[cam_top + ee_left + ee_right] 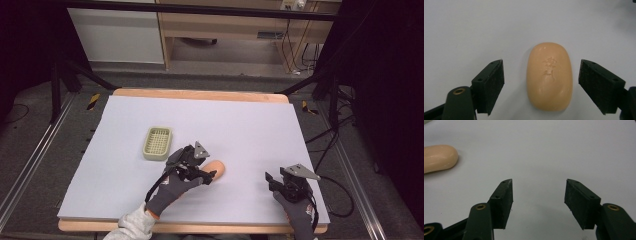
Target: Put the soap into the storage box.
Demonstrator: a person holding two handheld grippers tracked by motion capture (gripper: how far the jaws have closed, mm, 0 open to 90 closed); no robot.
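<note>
Left gripper view has the left gripper (541, 86) jaws wide apart around the peach oval soap bar (549, 76), untouched on the white tabletop (250, 125), pale green slotted soap dish (157, 143) far-left empty, right gripper (537, 202) open, idle, so grasp and placing remain.

An embossed two-character mark, not legible, on the peach soap bar (549, 76).

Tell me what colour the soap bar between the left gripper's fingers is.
Pale orange-peach, with a stamped mark on top; the soap bar shows best in the left gripper view.
</note>
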